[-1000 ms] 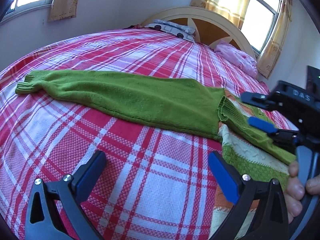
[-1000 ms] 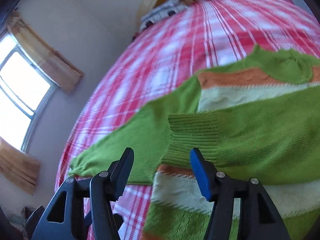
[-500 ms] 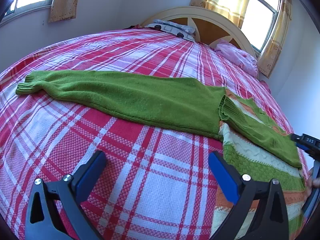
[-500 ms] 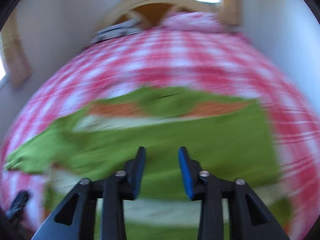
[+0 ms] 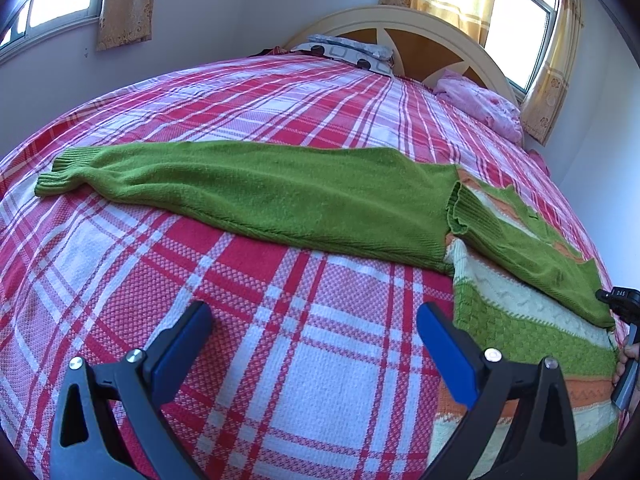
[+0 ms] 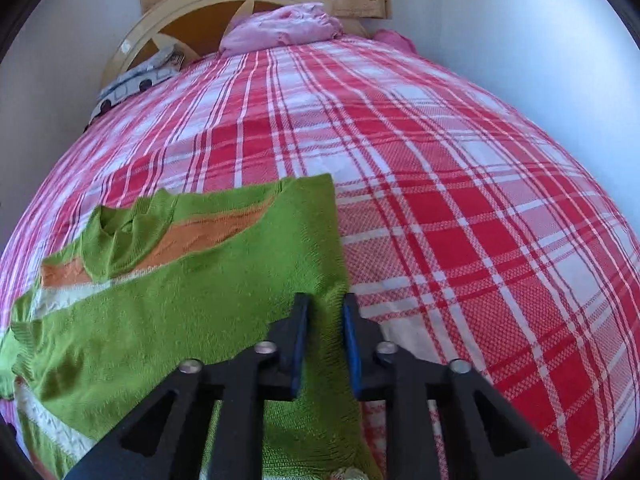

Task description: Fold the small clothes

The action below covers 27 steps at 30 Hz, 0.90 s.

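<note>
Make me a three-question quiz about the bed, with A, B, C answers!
1. Where does the long green sleeve lie?
A. flat on the blanket
B. on the pillow
C. on the floor

2. How many windows show in the left view?
A. one
B. two
C. four

3. What are the right gripper's fingers doing?
A. pinching the sweater's edge
B. wide open
C. holding a sock

Answers: 1 A, it stretches across the plaid; 2 B, one on each wall; 3 A, green knit sits between them.
</note>
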Available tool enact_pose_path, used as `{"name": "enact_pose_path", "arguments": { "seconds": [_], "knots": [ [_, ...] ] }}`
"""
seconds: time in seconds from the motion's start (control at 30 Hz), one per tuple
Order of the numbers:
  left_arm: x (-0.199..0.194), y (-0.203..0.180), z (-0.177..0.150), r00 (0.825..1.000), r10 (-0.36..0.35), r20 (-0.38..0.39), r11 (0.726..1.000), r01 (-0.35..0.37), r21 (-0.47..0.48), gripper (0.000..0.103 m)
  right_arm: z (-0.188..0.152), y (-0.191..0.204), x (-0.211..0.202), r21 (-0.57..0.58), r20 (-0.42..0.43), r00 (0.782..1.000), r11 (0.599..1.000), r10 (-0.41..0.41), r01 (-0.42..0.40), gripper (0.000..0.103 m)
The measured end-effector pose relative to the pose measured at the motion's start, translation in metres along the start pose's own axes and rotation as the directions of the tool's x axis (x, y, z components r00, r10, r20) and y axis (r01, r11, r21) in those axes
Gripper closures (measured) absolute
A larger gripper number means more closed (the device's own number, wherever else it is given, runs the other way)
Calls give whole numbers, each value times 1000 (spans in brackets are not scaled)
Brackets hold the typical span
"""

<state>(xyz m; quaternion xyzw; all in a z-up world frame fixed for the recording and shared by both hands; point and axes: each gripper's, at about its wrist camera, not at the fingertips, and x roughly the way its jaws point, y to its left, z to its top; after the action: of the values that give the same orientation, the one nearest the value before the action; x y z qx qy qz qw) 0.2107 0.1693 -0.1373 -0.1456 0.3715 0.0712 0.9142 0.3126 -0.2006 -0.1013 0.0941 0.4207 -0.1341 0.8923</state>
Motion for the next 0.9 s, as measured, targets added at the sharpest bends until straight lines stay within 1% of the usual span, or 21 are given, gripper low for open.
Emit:
{"name": "enact_pose_path", "arguments": {
  "seconds": [0.07, 0.1, 0.13, 0.17, 0.2, 0.27, 0.33, 0.37, 0.4, 0.43, 0.5, 0.53, 0.57, 0.6, 0.63, 0.67, 0.73, 0.8, 0.83, 0.87, 0.9],
  "knots": [
    [1, -1, 0, 1000, 6, -2, 1000, -6, 5, 0, -1, 2, -5, -20, 23, 999, 999, -34, 34, 96],
    [1, -1, 0, 1000, 9, -2, 1000, -9, 7, 0, 1, 0, -4, -26, 38, 997, 997, -67, 68, 98],
    [2, -2, 0, 1000, 11, -3, 1000, -11, 8, 0, 3, -4, -5, -24, 54, 991, 992, -119, 121, 103],
    [2, -2, 0, 1000, 13, -3, 1000, -13, 10, 0, 4, -10, -3, -15, 52, 987, 988, -154, 155, 103],
    [2, -2, 0, 1000, 14, -3, 1000, -14, 11, 0, 5, -20, 3, 11, 25, 986, 987, -162, 162, 103],
    [3, -2, 0, 1000, 15, -3, 1000, -15, 12, 0, 2, -39, 12, 90, -30, 994, 990, -108, 110, 103],
    [3, -3, 0, 1000, 15, -3, 1000, -15, 11, 0, 3, -48, -1, 140, 28, 997, 988, -77, 73, 103],
    [3, -3, 0, 1000, 17, -4, 1000, -16, 13, 0, 5, -48, -13, 147, 88, 994, 988, -58, 45, 103],
    [3, -3, 0, 1000, 18, -4, 1000, -18, 14, 0, 6, -45, -19, 146, 113, 993, 989, -44, 27, 103],
    [3, -3, 0, 1000, 21, -5, 1000, -21, 16, 0, 10, -40, -23, 134, 124, 992, 991, -23, 6, 102],
    [4, -4, 0, 1000, 23, -6, 1000, -23, 18, 0, 17, -23, -20, 81, 81, 995, 994, 62, -68, 100],
    [5, -3, 0, 1000, 23, -6, 1000, -23, 18, 0, 21, -14, -14, 54, 48, 994, 993, 101, -103, 91],
    [5, -4, 0, 1000, 23, -6, 1000, -23, 18, 0, 25, -7, -8, 35, 21, 993, 992, 118, -119, 69],
    [5, -3, 0, 1000, 23, -6, 1000, -23, 18, 0, 27, -3, -2, 28, 7, 993, 993, 117, -117, 56],
    [5, -4, 0, 1000, 23, -6, 1000, -23, 18, 0, 29, 1, 4, 28, 3, 993, 993, 117, -117, 38],
    [5, -4, 0, 1000, 24, -6, 1000, -24, 18, 0, 30, 4, 9, 36, 0, 993, 992, 119, -119, 38],
    [6, -4, 0, 1000, 27, -7, 999, -26, 21, 0, 30, 3, 18, 58, -20, 992, 990, 128, -126, 38],
    [6, -4, 0, 999, 31, -9, 999, -31, 24, 0, 27, 3, 26, 54, -32, 996, 995, 81, -79, 38],
    [7, -5, 1, 999, 33, -10, 999, -32, 26, 0, 25, 4, 30, 30, -36, 998, 998, 59, -58, 52],
    [8, -4, 1, 999, 34, -10, 999, -33, 27, 0, 23, 9, 36, -14, -57, 997, 998, 61, -62, 73],
    [7, -4, 1, 999, 34, -10, 999, -33, 27, 0, 20, 8, 33, -40, -46, 997, 997, 65, -67, 74]
  ]
}}
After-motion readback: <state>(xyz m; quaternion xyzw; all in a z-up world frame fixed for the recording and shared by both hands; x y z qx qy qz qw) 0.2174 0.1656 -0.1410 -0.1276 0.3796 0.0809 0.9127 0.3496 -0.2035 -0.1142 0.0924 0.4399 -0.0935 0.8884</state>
